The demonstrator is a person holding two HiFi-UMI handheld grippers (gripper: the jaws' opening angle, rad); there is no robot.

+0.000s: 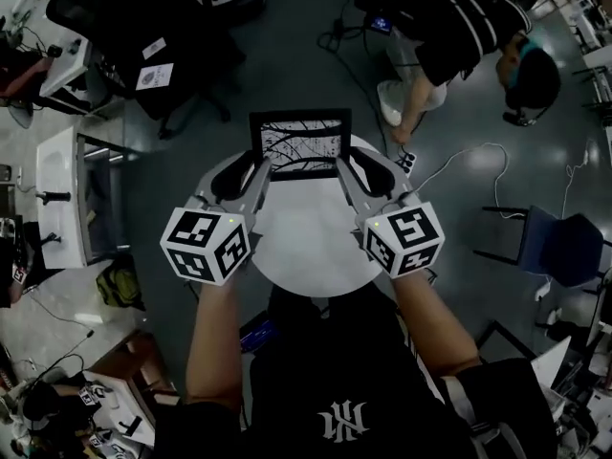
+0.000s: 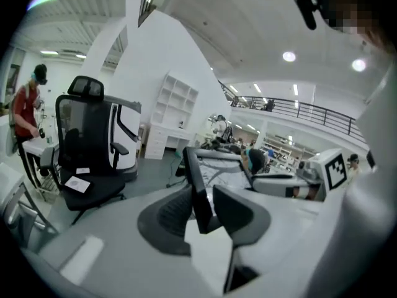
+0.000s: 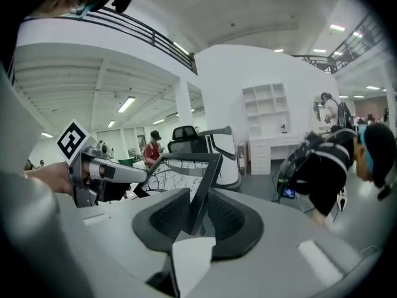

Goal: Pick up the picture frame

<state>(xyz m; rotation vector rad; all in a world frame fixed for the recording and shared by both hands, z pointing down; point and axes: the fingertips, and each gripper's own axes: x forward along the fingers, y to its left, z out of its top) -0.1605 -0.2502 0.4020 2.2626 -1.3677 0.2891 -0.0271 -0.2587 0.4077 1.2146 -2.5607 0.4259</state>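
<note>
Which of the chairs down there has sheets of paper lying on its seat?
The black office chair at the head view's upper left: two white sheets lie on its seat. The blue chair at the right shows none.

Picture frame (image 1: pixel 300 144) — one.
Grippers — two: left gripper (image 1: pixel 260 168), right gripper (image 1: pixel 344 168).
Marker cubes (image 1: pixel 206 244) — two, one per gripper.
Round white table (image 1: pixel 306 247) — one.
Chairs — two: one black office chair (image 2: pixel 80 135), one blue chair (image 1: pixel 562 249).
White shelf unit (image 2: pixel 175 104) — one.
People made out — three: the holder (image 1: pixel 325 390), a stooping person (image 1: pixel 459 17), a person in red (image 2: pixel 26 107).
</note>
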